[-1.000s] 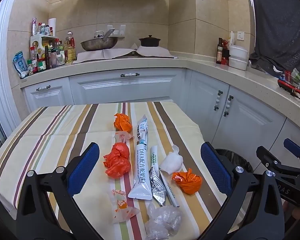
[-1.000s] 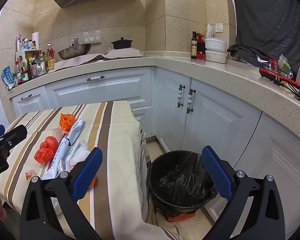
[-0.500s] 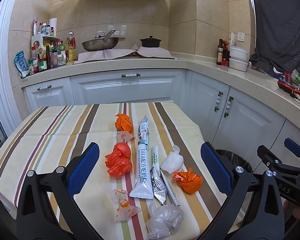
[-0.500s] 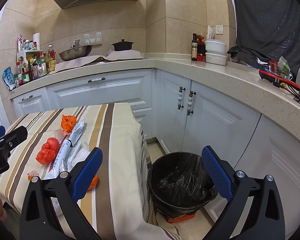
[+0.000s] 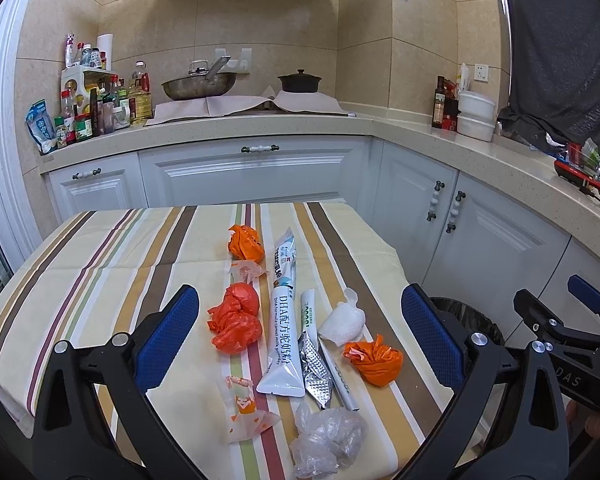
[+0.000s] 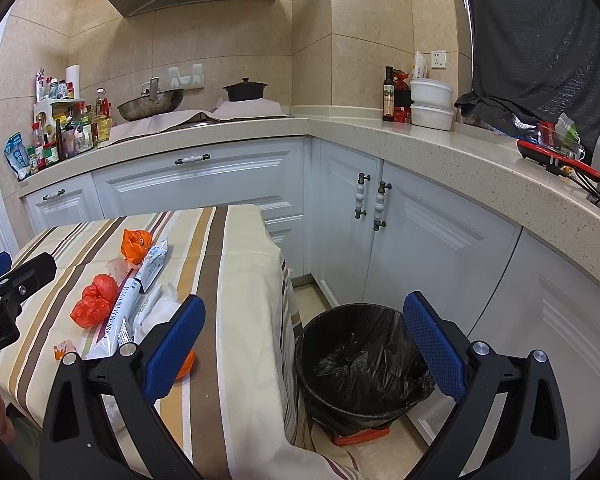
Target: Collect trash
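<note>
Almost nothing has changed over the last second: both views have only drifted a little, and none of the trash has moved. You have not yet picked anything up, so judging by that, the collecting is still at its start.

The table (image 5: pixel 100 248), under a striped cloth, fills the left of the scene. On the floor just to its right stands one bin (image 6: pixel 364 364) with a black liner, which looks empty.

Your left gripper (image 5: pixel 300 332) hangs above the near end of the table with its jaws wide apart, holding nothing. Your right gripper (image 6: pixel 304 344) hovers over the gap between table edge and bin, jaws also wide apart and empty.

All the trash lies in a loose row down the middle of the table. Counted, largest first:

- one long white pouch (image 5: pixel 282 320) with printed text, running near to far;
- one narrow white tube (image 5: pixel 324 344) just to its right;
- three orange bag wads: a red-orange one (image 5: pixel 236 320) to the left, one at the far end (image 5: pixel 244 243), one near right (image 5: pixel 376 362);
- one crumpled clear bag (image 5: pixel 326 438), nearest you;
- one white wad (image 5: pixel 344 322);
- one silver foil strip (image 5: pixel 316 368);
- two small clear wrappers with orange print, one near (image 5: pixel 246 410), one far (image 5: pixel 246 270).
</note>
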Motion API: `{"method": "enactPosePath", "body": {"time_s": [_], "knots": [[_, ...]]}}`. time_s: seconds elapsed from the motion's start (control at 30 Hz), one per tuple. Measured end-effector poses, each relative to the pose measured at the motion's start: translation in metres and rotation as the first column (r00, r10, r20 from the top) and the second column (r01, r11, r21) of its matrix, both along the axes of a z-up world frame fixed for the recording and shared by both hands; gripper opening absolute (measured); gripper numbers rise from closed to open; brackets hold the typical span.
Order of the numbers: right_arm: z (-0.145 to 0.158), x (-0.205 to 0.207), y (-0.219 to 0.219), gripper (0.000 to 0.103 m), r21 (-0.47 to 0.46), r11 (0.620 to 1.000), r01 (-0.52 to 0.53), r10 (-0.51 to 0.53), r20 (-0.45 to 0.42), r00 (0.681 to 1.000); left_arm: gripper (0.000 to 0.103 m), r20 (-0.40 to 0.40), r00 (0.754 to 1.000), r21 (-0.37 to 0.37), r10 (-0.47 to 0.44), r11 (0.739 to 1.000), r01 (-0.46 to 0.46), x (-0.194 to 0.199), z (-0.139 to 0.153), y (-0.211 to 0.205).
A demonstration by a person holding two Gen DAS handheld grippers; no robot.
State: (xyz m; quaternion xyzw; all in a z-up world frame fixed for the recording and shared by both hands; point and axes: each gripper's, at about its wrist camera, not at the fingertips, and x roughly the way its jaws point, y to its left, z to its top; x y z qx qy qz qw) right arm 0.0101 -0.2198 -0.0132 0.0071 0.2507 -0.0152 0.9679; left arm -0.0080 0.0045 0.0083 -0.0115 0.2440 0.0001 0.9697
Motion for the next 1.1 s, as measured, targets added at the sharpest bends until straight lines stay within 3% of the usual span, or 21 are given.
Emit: {"method": "enactPosePath", "body": {"time_s": [1.1], "knots": [[0.0, -0.001, -0.001, 0.097, -0.001, 1.0, 0.0, 0.0, 0.001, 1.0, 0.099, -0.007, 1.0, -0.001, -0.006, 1.0, 0.006, 0.002, -0.01, -0.005]]}}
